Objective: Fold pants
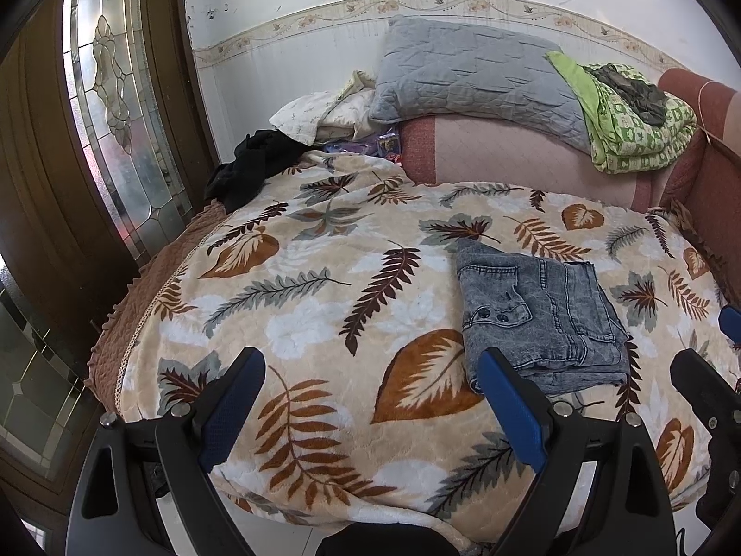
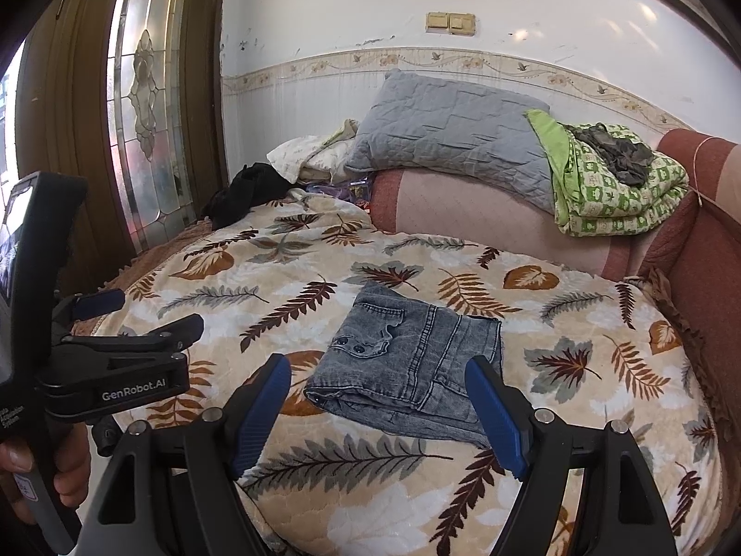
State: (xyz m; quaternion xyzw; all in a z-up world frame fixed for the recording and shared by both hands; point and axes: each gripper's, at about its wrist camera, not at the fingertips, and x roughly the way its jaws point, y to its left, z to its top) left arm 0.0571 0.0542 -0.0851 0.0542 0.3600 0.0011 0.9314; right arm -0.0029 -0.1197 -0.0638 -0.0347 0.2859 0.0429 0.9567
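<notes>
Grey washed-denim pants (image 1: 542,315) lie folded into a small flat bundle on the leaf-print blanket (image 1: 324,306). My left gripper (image 1: 370,366) hangs open over the blanket's near edge, nothing between its blue pads; the bundle lies just beyond its right finger (image 1: 509,407). The right gripper (image 1: 708,333) shows at that view's right edge. In the right wrist view the pants (image 2: 407,361) lie straight ahead of my right gripper (image 2: 377,370), which stands open and apart from the cloth. The left gripper (image 2: 153,312) is at the left, held by a hand (image 2: 69,463).
A grey pillow (image 1: 472,74) and a folded green quilt (image 1: 634,125) rest on a pink bolster (image 1: 509,153) at the back. A black garment (image 1: 250,162) lies at the far left corner. A wooden door with stained glass (image 1: 120,106) stands beside the bed.
</notes>
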